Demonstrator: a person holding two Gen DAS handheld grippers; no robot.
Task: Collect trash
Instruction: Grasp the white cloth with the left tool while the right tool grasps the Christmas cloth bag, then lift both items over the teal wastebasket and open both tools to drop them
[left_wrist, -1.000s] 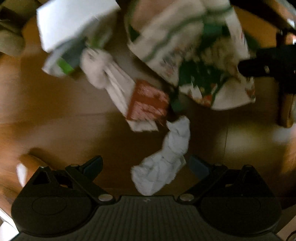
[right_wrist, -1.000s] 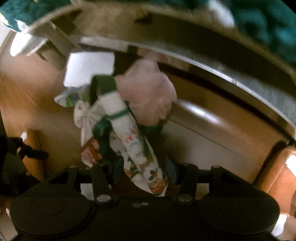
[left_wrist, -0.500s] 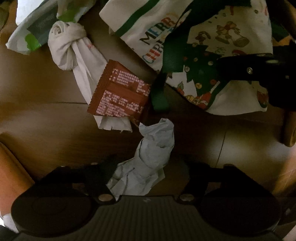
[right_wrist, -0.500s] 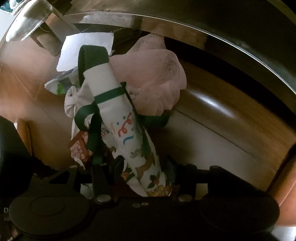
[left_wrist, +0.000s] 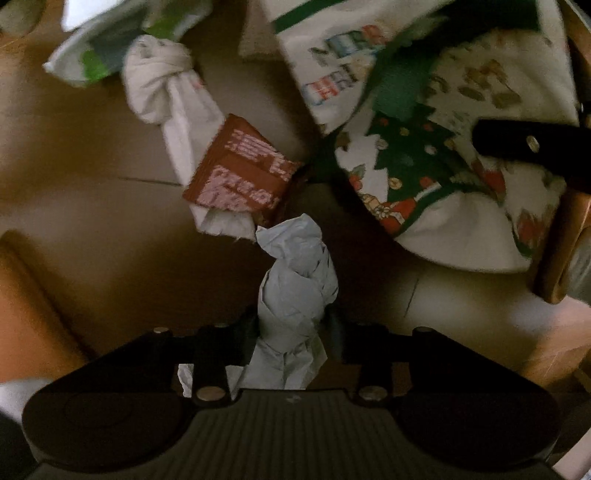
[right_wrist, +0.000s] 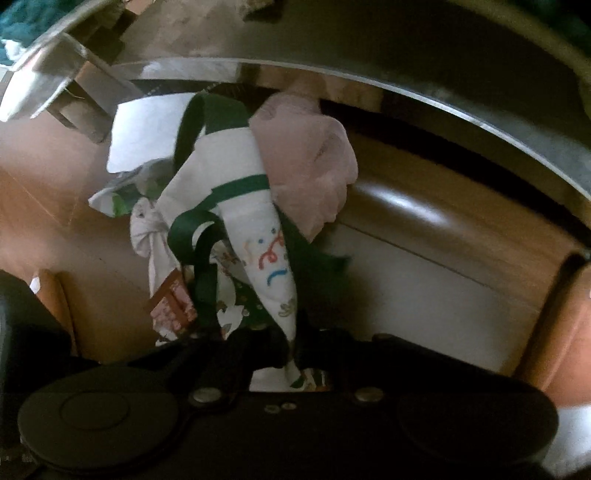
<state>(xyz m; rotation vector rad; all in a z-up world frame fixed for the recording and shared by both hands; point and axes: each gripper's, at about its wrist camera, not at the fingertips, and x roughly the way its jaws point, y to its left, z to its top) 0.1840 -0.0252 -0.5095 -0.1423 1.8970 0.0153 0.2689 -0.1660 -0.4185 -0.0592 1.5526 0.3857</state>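
My left gripper (left_wrist: 291, 328) has just closed on the crumpled paper (left_wrist: 295, 280) — jaws were apart a second ago. My right gripper (right_wrist: 291, 350) stays clamped on the Christmas bag (right_wrist: 255, 229), far right — the paper goes in next.

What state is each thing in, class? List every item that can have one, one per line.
Left tongs: shut on crumpled paper.
Crumpled paper: gripped, scrunched.
Right tongs: shut on Christmas bag.
Christmas bag: held, its fabric bunched.
Brown wrapper: lying loose.
White cloth: knotted.
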